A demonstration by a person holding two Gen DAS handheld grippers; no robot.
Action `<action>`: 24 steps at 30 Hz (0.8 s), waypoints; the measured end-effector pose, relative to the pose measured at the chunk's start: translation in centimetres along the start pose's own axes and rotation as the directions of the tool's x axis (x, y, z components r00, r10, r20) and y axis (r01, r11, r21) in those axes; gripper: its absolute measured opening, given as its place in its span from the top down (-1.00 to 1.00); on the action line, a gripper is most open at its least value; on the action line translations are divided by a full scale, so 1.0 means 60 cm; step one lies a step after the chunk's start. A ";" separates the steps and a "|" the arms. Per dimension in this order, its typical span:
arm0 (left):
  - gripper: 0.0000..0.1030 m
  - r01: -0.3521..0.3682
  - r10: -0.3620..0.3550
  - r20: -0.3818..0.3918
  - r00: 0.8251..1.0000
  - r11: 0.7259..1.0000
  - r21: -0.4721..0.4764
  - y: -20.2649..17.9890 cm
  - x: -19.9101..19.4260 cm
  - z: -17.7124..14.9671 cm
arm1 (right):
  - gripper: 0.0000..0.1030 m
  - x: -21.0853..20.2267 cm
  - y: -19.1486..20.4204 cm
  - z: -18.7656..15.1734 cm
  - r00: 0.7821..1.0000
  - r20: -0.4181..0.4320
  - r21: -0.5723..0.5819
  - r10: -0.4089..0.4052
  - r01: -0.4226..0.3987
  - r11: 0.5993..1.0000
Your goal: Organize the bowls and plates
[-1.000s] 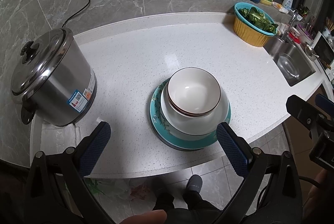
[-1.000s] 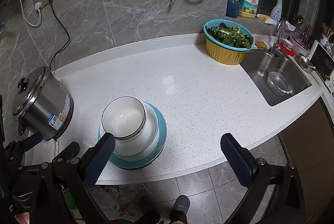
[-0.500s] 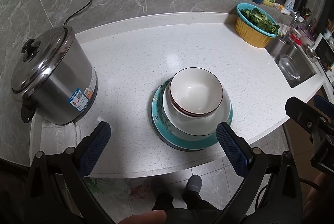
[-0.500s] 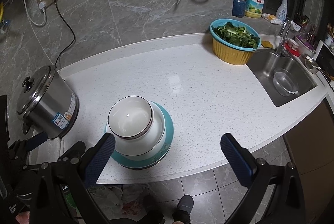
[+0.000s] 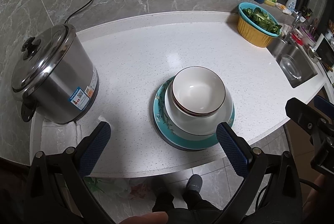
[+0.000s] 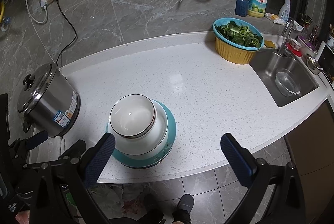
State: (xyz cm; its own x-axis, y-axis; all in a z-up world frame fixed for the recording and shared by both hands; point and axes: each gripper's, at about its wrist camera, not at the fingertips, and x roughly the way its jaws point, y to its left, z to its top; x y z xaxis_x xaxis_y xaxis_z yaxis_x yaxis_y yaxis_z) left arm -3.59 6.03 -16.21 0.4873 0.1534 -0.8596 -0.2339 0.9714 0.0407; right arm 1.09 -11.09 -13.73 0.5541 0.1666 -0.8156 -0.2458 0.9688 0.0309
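Small white bowl [image 5: 198, 91], dark rim, sits nested in a bigger white bowl [image 5: 226, 108] on a teal plate [image 5: 160, 111], near the front edge of the white counter [image 5: 146, 53]. Left gripper [image 5: 163, 147] hangs off the counter's front edge, tilted down at the stack, jaws wide apart, nothing held. Right gripper [image 6: 167, 153] just right of the stack, same tilt, jaws wide, empty. Steel pot [image 5: 52, 82] left of the stack; yellow basket w/ greens [image 6: 237, 41] far right-back, sink [image 6: 286, 80] beside it.

left gripper [image 5: 160, 139]: our black frame w/ silver screws, blue textured pads [image 5: 95, 147]
right gripper [image 6: 167, 150]: same build, black arms, blue pads [image 6: 235, 159]
feet: we wear grey slippers [image 5: 194, 183], dark trousers
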 end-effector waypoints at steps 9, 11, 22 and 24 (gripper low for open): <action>-0.99 0.001 -0.001 0.000 1.000 1.000 0.001 -0.002 0.003 -0.001 | -1.00 0.001 0.000 -0.001 1.000 -0.001 0.000 -0.001 0.001 1.000; -0.99 0.002 -0.002 -0.002 1.000 1.000 0.003 -0.002 0.004 -0.001 | -1.00 0.001 0.000 -0.001 1.000 -0.001 0.001 -0.002 0.002 1.000; -0.99 -0.001 0.001 -0.002 1.000 1.000 0.005 -0.004 0.006 -0.001 | -1.00 0.001 0.001 -0.001 1.000 0.000 0.003 -0.002 0.002 1.000; -0.99 0.002 -0.002 -0.002 1.000 1.000 0.007 -0.003 0.007 0.001 | -1.00 0.002 0.001 0.000 1.000 -0.002 0.003 -0.002 0.002 1.000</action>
State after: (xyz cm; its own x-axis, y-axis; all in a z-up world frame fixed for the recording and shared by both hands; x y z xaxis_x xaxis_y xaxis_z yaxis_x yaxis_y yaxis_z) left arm -3.27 5.92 -16.56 0.4863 0.1510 -0.8607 -0.2271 0.9729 0.0423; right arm 1.12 -11.04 -13.81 0.5530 0.1645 -0.8168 -0.2426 0.9696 0.0311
